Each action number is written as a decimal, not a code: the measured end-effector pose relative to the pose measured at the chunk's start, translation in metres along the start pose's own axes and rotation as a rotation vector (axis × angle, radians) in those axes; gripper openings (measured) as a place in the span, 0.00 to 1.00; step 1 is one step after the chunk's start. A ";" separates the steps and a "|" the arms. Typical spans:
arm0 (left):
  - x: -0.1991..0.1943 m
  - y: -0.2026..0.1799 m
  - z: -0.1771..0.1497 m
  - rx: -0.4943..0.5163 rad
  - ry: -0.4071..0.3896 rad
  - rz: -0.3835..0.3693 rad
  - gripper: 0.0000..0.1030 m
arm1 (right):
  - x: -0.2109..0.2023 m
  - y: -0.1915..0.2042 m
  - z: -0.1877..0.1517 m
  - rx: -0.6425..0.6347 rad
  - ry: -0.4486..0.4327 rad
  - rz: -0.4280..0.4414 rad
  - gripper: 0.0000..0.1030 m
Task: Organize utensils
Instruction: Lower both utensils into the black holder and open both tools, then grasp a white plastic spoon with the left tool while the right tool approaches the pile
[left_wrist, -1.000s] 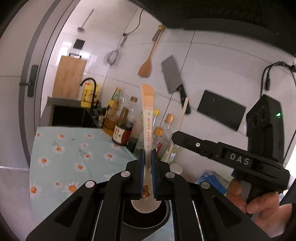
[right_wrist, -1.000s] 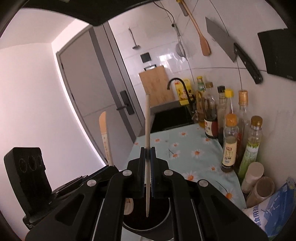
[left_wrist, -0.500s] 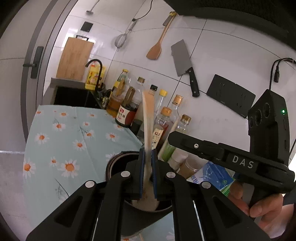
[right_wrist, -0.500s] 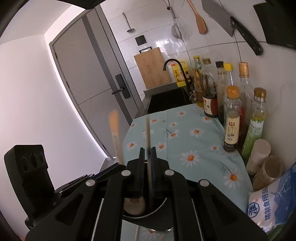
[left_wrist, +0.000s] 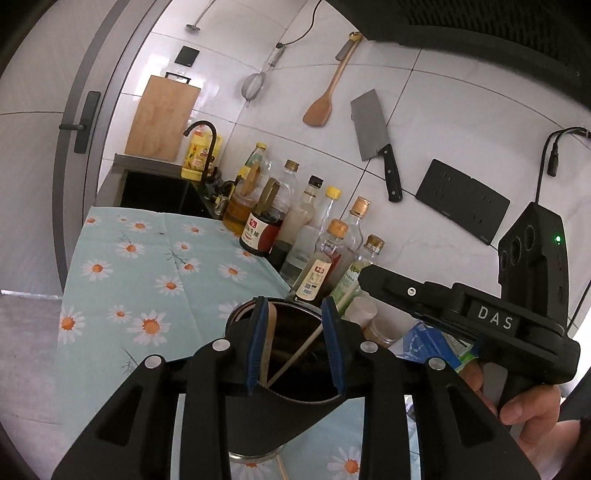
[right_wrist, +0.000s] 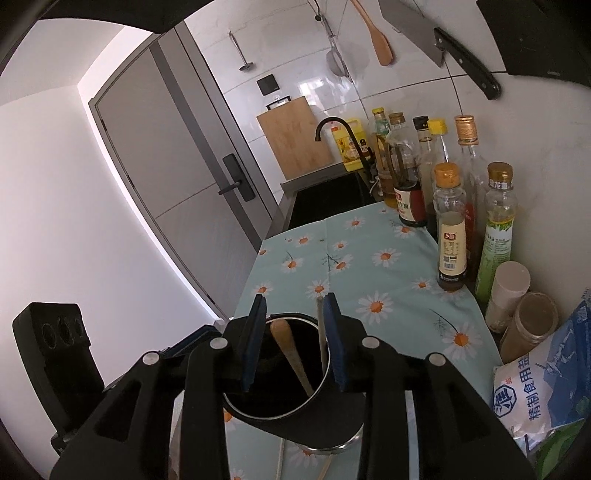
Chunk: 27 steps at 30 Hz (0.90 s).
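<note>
A dark round utensil holder (left_wrist: 295, 369) stands on the daisy-print cloth right below both grippers; it also shows in the right wrist view (right_wrist: 291, 402). A pale spoon (right_wrist: 291, 354) leans inside it, its handle showing beside my left pad (left_wrist: 268, 339). A thin chopstick (right_wrist: 322, 336) stands in it too, seen slanting in the left wrist view (left_wrist: 308, 343). My left gripper (left_wrist: 295, 349) is open over the holder's mouth. My right gripper (right_wrist: 293, 343) is open over it as well, and its body shows in the left wrist view (left_wrist: 469, 325).
A row of sauce and oil bottles (left_wrist: 314, 240) lines the tiled wall; jars (right_wrist: 532, 325) and a salt bag (right_wrist: 546, 384) sit at the right. A cleaver (left_wrist: 375, 136), a wooden spatula (left_wrist: 325, 99) and a strainer hang above. A sink (right_wrist: 328, 199) lies beyond the cloth.
Both grippers opened. The spoon dropped from my left gripper and the chopstick from my right gripper into the holder, where they now lean loose.
</note>
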<state>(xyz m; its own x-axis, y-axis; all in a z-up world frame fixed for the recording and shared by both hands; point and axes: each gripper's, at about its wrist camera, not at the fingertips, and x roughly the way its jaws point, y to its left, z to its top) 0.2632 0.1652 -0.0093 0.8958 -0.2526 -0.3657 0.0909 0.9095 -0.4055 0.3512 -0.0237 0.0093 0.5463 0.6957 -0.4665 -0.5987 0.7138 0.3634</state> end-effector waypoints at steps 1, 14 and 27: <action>-0.003 -0.001 0.000 -0.001 -0.002 0.001 0.28 | -0.002 0.000 0.000 0.004 -0.001 0.002 0.32; -0.039 -0.027 -0.007 0.054 0.006 0.030 0.28 | -0.054 -0.008 -0.011 0.018 -0.025 0.014 0.32; -0.052 -0.053 -0.060 0.115 0.243 0.025 0.28 | -0.097 -0.042 -0.058 0.158 0.105 0.065 0.32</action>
<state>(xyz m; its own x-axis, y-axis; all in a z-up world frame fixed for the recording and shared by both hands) 0.1853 0.1099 -0.0188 0.7687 -0.2892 -0.5705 0.1317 0.9444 -0.3012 0.2898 -0.1259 -0.0072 0.4408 0.7341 -0.5165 -0.5265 0.6775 0.5136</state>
